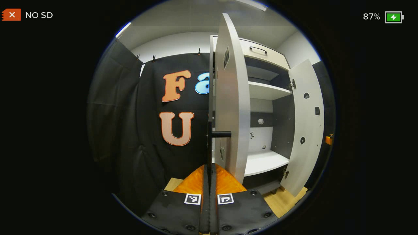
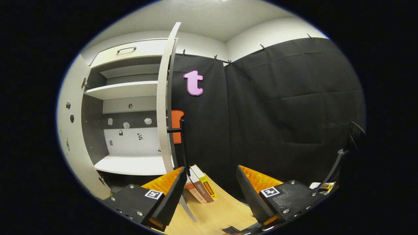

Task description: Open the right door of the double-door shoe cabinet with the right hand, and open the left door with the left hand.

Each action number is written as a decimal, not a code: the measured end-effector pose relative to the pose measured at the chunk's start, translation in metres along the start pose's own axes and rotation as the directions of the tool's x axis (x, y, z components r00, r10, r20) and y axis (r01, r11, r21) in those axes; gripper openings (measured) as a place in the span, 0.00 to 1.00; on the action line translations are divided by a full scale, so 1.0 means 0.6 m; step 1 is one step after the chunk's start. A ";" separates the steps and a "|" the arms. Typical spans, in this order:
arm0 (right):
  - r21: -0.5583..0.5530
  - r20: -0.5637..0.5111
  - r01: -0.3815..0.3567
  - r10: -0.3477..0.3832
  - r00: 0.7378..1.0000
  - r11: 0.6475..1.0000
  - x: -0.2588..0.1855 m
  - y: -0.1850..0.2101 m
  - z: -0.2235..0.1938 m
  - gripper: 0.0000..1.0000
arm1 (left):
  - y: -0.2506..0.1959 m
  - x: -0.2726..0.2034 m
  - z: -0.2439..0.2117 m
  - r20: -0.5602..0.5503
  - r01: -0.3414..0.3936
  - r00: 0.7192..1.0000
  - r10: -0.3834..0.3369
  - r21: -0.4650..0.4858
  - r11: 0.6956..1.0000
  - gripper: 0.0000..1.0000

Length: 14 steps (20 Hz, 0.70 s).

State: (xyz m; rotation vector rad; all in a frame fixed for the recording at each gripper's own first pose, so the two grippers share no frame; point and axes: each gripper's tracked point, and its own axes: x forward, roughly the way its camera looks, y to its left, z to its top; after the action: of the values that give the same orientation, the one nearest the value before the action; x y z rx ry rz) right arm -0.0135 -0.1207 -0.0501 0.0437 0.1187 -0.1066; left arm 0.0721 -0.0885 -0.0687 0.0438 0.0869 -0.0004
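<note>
1. Around the shoe cabinet (image 1: pixel 266 98), black cloth hangs as the booth's wall below a white wall and ceiling, and a pale wooden floor (image 2: pixel 215 215) runs under it.
2. Inside the cabinet, white shelves and a grey back panel are in plain sight; a drawer with a dark handle (image 1: pixel 258 49) sits above the opening.
3. Both doors stand swung out. In the left gripper view, the left door (image 1: pixel 228 98) is seen nearly edge-on, straight ahead of the left gripper (image 1: pixel 209 182), and the right door (image 1: pixel 305 130) hangs open at the cabinet's far side.
4. The left gripper's fingers are pressed together around the left door's dark vertical bar handle (image 1: pixel 209 147), gripping it.
5. In the right gripper view, the right gripper (image 2: pixel 212 182) has its fingers spread wide with nothing between them, just beside the right door (image 2: pixel 165 107), whose handle (image 2: pixel 181 143) is near the inner finger.
6. A few books (image 2: pixel 200 187) lie on the floor beside that door.
7. Small fittings on the back panel are too small to identify.
</note>
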 end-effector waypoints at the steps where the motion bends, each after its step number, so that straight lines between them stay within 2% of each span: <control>1: 0.000 0.002 -0.003 0.003 1.000 1.000 0.000 0.003 0.002 0.93 | 0.003 0.000 -0.001 -0.001 -0.012 1.000 0.012 -0.004 1.000 0.02; 5: 0.003 0.008 -0.022 0.022 1.000 1.000 -0.001 0.022 0.009 0.93 | -0.005 -0.010 0.001 -0.004 0.010 1.000 -0.010 -0.054 0.998 0.02; 8: 0.003 0.013 -0.047 0.047 0.999 0.999 0.000 0.039 0.016 0.93 | 0.020 -0.018 0.006 0.003 -0.027 1.000 0.027 -0.005 1.000 0.02; 14: -0.018 0.033 -0.101 0.102 0.994 0.995 -0.008 0.077 0.043 0.93 | 0.029 -0.038 0.015 -0.016 -0.069 0.997 0.069 -0.036 0.997 0.04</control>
State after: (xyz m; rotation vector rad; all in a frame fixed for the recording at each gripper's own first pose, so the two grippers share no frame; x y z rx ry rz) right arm -0.0104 -0.0757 -0.0225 0.0315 0.0834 -0.0048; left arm 0.0502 -0.0713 -0.0573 0.0100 0.1006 0.0706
